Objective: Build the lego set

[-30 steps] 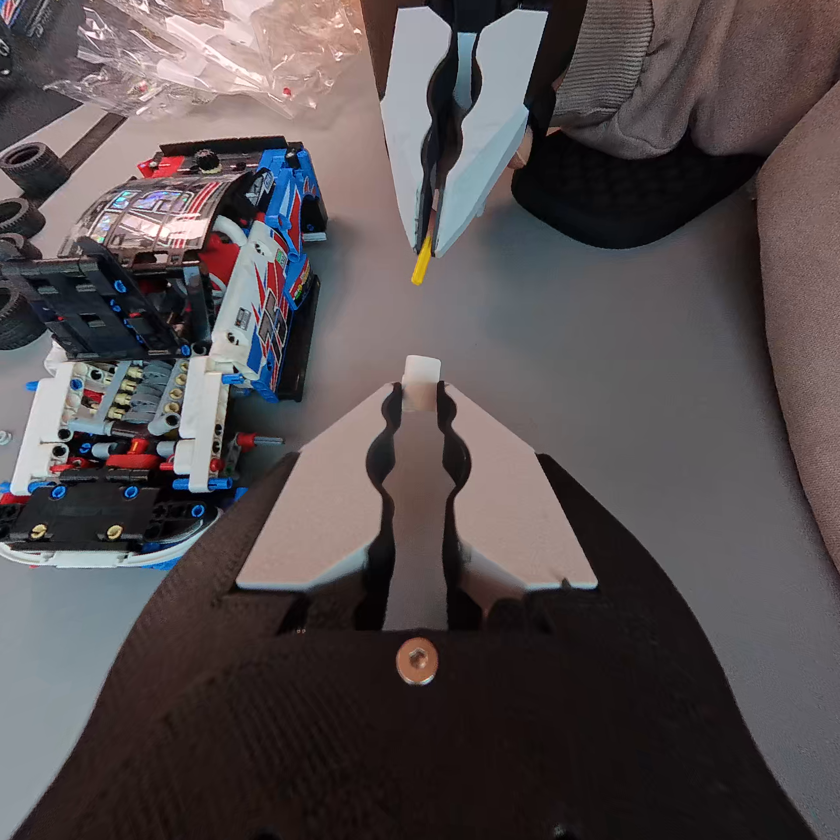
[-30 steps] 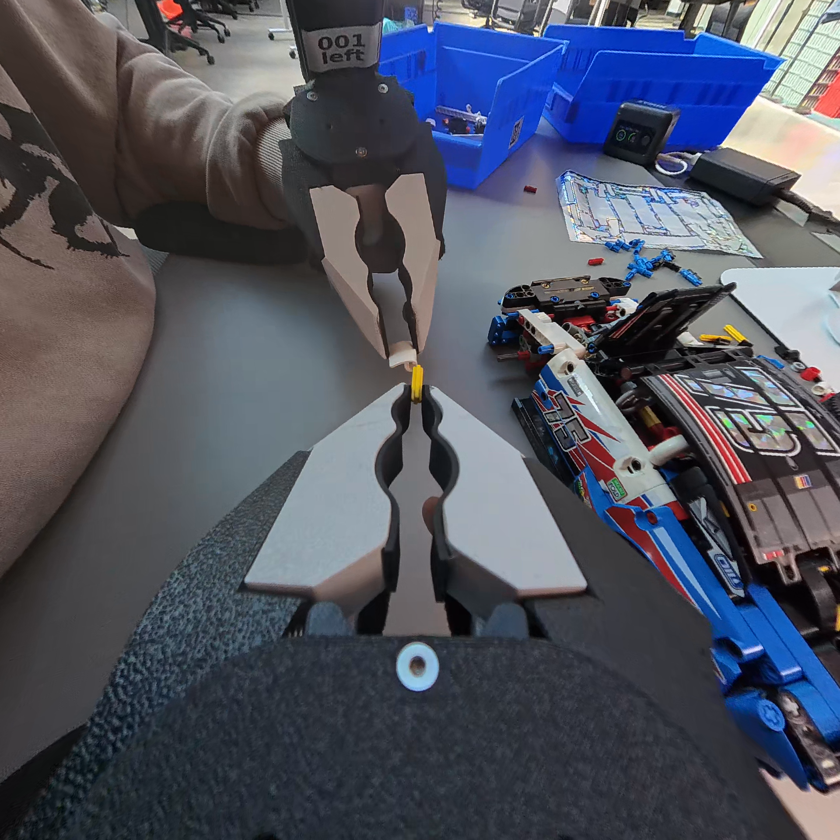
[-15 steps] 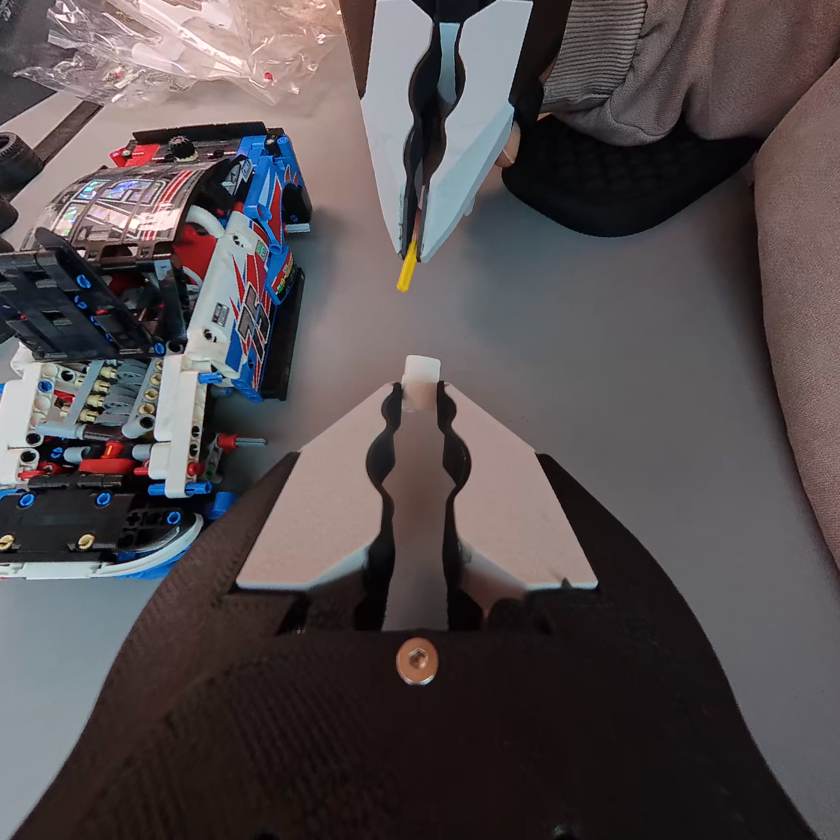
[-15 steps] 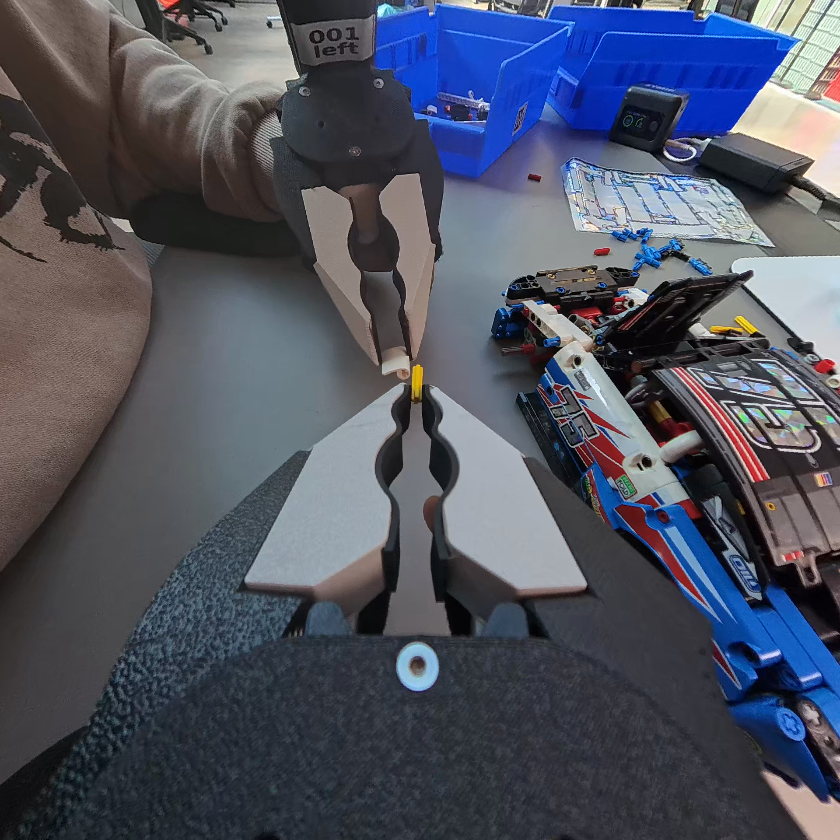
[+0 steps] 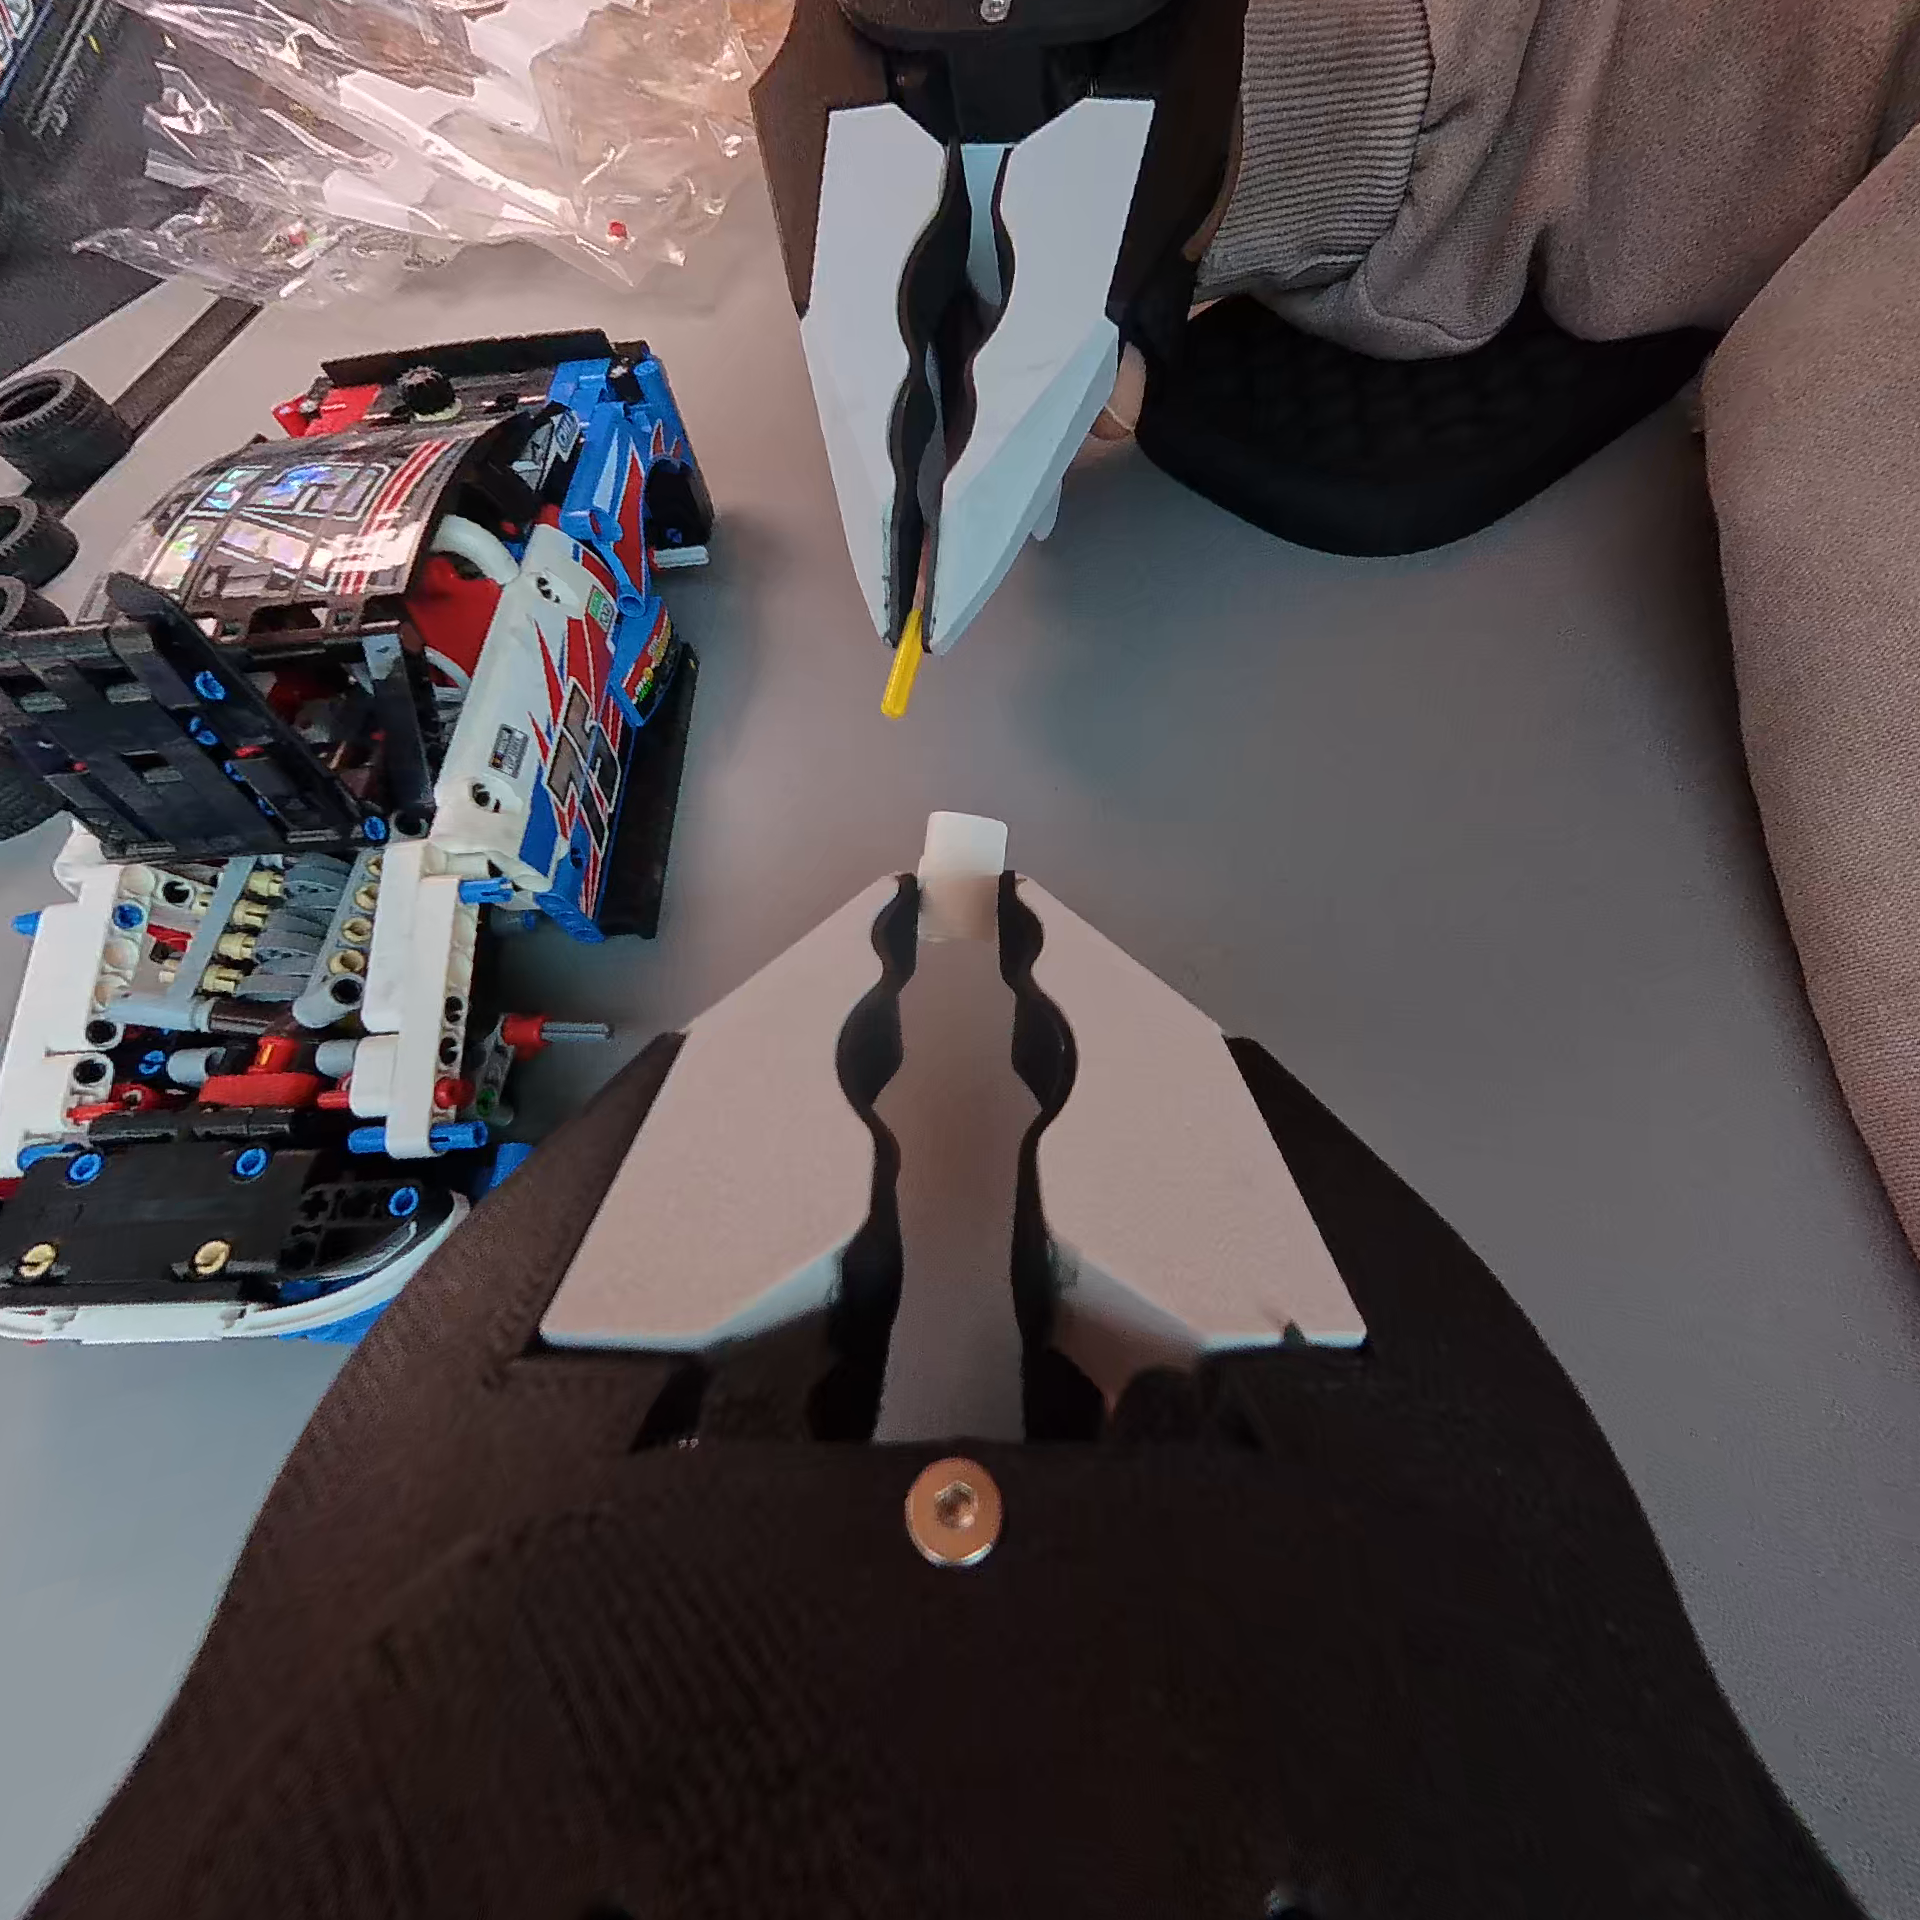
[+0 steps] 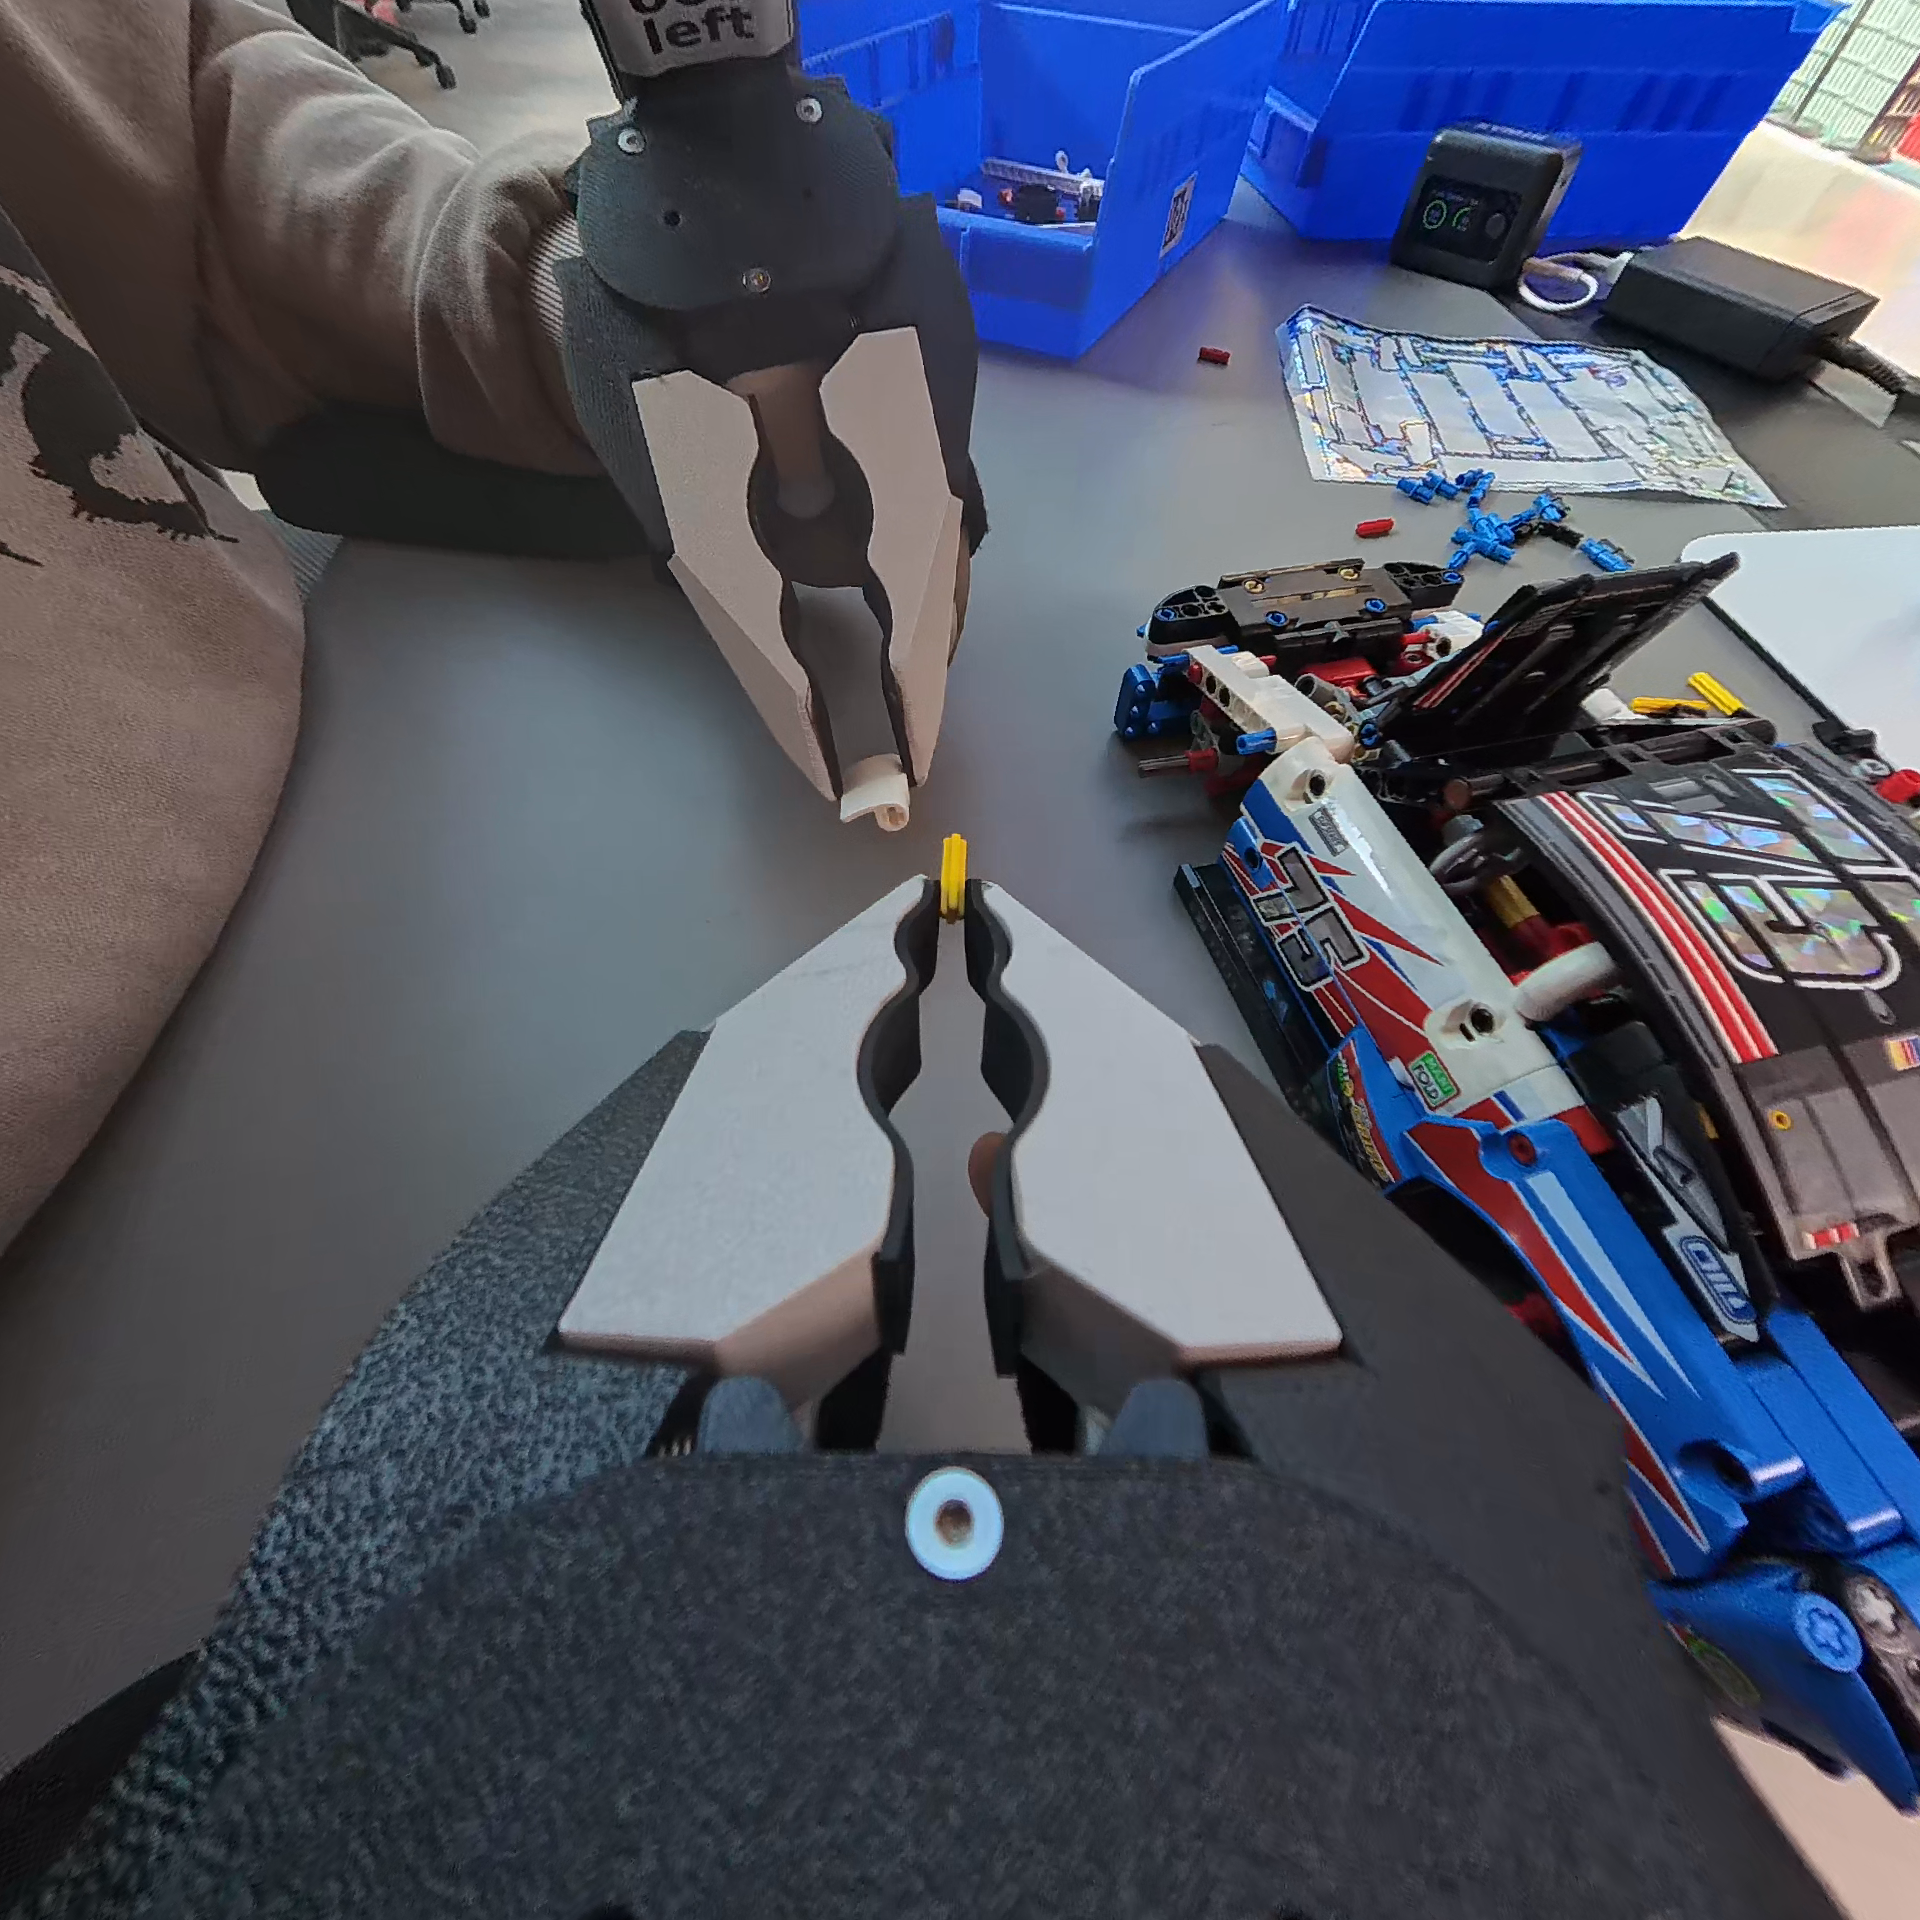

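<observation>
The left tongs (image 5: 962, 881) are clenching a small white connector piece (image 5: 964, 854), which is protruding past the tips. The right tongs (image 6: 952, 883) are nearly closed, gripping a thin yellow axle (image 6: 952, 864) that is sticking out at 12 o'clock. In the right wrist view, the white piece is hanging just apart from the axle, at about 11 o'clock from it. The partly built lego car (image 6: 1538, 987) is sitting on the desk (image 6: 499, 831) at 3 o'clock from the right tongs.

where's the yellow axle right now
The yellow axle is pinched in the right hand-held gripper, just short of the white connector, left of the car.
</observation>
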The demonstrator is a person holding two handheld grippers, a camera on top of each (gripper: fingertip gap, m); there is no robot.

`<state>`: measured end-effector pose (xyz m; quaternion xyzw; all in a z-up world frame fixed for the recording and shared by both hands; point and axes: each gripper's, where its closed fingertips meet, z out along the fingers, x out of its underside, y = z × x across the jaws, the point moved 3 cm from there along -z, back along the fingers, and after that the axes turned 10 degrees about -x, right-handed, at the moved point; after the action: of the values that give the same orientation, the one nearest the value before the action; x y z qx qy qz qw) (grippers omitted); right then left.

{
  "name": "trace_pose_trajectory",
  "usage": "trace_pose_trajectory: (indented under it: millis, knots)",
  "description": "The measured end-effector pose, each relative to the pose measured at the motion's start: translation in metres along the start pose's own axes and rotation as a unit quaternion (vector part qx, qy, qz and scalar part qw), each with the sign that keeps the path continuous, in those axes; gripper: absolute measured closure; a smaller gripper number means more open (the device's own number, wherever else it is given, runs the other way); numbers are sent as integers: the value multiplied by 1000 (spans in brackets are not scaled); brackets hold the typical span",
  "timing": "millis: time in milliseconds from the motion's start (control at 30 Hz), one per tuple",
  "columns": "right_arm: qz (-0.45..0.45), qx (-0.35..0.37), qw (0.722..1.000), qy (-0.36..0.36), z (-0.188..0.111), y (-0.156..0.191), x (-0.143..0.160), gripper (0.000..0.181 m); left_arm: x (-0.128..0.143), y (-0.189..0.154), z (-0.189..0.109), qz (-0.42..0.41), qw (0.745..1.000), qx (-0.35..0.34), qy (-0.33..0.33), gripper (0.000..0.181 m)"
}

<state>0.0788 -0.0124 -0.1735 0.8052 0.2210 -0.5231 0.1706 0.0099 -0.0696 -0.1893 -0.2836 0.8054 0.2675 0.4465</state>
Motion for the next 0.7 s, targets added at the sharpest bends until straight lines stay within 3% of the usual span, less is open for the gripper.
trace_pose_trajectory:
  millis: [467, 700]
  knots:
    - [0, -16, 999, 42, 5, 6, 11, 178, 28, -9, -1, 33, 994, 64, 80, 167]
    - [2, -18, 999, 49, 7, 6, 13, 178, 33, 0, -5, 43, 994, 49, 88, 167]
